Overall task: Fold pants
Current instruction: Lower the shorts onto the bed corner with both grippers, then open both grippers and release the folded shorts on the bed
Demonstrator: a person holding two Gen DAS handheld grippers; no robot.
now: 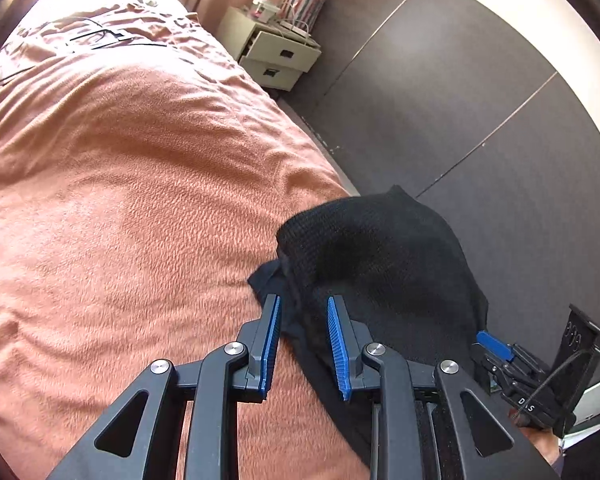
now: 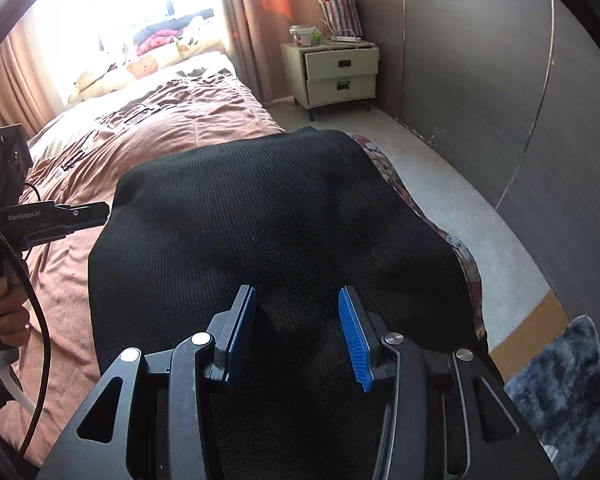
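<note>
1. A pair of black, waffle-knit fabric pants (image 2: 268, 220) lay bunched in a broad heap on the near corner of a bed covered by a salmon-pink fleecy blanket (image 1: 120, 200).
2. The left gripper (image 1: 303, 304), black with blue ribbed pads, was released, its jaws spread apart over the left edge of the pants where a thin dark fold met the blanket. No cloth was pinched between its pads.
3. The right gripper (image 2: 298, 300), of the same make, was also released, its jaws wide apart above the middle of the black heap, holding nothing.
4. In the right wrist view, the left gripper appeared at the far left, level with the pants' left edge, held by a hand (image 2: 4, 308) with a black cable trailing from it.
5. A dark floral patterned cloth (image 2: 460, 256) showed along the right side of the pants.
6. Beyond the bed stood a cream two-drawer nightstand (image 2: 336, 74), with a striped tote bag (image 2: 340, 10) behind it, against a dark grey panelled wall (image 2: 500, 80).
7. A fluffy grey rug (image 2: 560, 392) lay on the floor at lower right.
</note>
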